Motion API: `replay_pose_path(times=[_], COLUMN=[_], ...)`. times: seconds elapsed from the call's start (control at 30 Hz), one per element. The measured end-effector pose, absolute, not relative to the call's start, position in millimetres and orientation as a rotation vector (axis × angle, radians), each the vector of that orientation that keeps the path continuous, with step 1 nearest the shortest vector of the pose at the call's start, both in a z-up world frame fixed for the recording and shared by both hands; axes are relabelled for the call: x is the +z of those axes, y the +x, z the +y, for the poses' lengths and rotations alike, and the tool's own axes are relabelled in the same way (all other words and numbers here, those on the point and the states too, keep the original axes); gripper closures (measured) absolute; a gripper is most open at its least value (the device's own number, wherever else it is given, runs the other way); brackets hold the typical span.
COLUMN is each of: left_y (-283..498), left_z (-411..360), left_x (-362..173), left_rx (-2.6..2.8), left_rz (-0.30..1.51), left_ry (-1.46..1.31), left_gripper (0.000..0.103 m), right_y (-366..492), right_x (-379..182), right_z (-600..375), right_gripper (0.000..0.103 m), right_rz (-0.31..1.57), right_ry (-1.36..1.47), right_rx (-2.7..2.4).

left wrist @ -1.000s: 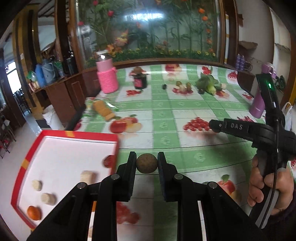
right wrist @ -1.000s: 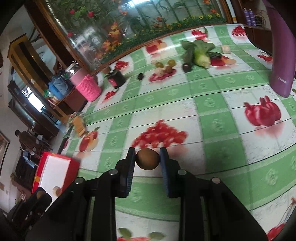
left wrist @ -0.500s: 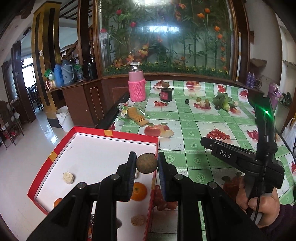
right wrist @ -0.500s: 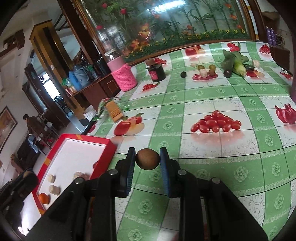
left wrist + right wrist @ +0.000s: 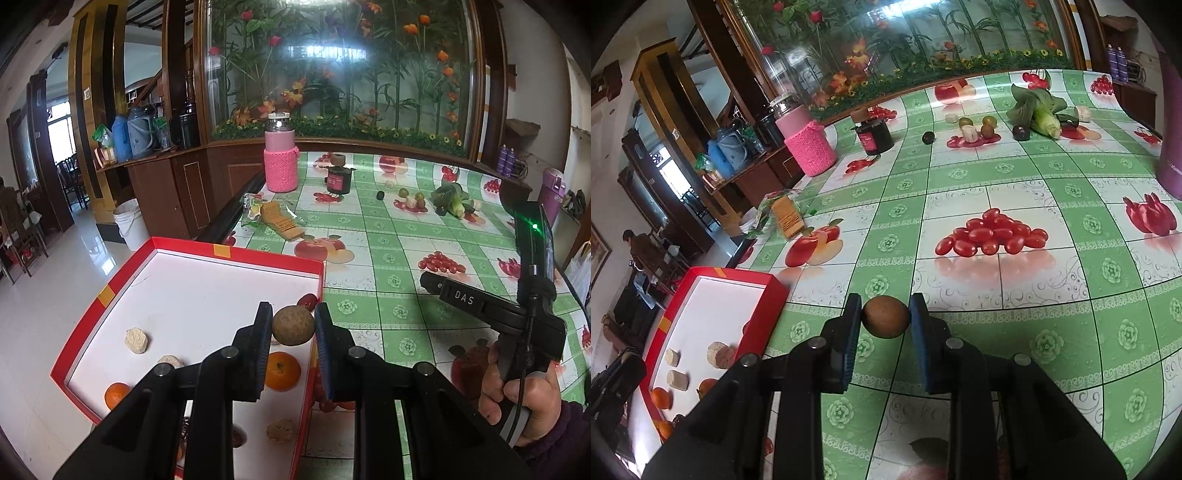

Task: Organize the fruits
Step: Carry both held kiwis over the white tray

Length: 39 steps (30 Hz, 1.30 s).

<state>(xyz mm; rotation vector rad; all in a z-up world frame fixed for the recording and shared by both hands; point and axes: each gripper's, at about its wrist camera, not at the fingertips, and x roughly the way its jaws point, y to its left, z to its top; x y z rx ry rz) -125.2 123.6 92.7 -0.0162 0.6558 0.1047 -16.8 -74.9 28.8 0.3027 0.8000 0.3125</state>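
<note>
The left gripper [image 5: 293,325] pinches a round brown fruit [image 5: 293,325] between its two fingers [image 5: 260,343], holding it above the near right part of a red box [image 5: 122,275] with a white floor. Below and just behind the fingers in the left wrist view lies an orange [image 5: 282,370]; a second orange [image 5: 116,395] sits far to the left of the fingers near the box's front wall. Two pale chunks [image 5: 136,340] lie left of the fingers, and another pale piece [image 5: 280,430] lies lower, between the two gripper arms. A small red fruit [image 5: 307,301] rests just beyond the fingertips against the box's right wall.

The right gripper [image 5: 886,322] pinches a smooth brown egg-shaped fruit [image 5: 886,322] between its fingers [image 5: 919,343], over the green checked bench [image 5: 997,184]. The red box is to the left of these fingers and slightly nearer. In the left wrist view the right gripper's black body is seen at the right, gripped by a hand [image 5: 517,398] in a dark sleeve.

Far ahead of the fingers on the bench stand a pink knitted bottle [image 5: 809,144], a dark jar [image 5: 873,136], a few small fruits [image 5: 988,130], and a leafy vegetable [image 5: 1039,109]. A packet of biscuits [image 5: 788,218] lies ahead and to the left.
</note>
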Motion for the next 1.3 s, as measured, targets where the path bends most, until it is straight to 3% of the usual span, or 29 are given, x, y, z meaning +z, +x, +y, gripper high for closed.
replay_pose_path(times=[1.3], left_y=[-122], left_z=[191], left_x=[73], left_rx=[0.217], left_rz=[0.672], left_ry=[-0.091], left_gripper=[0.081], right_y=[-7], right_x=[13], right_z=[-73], right_gripper=[0.074], right_rz=[0.866], right_ry=[0.259], right_rx=[0.26])
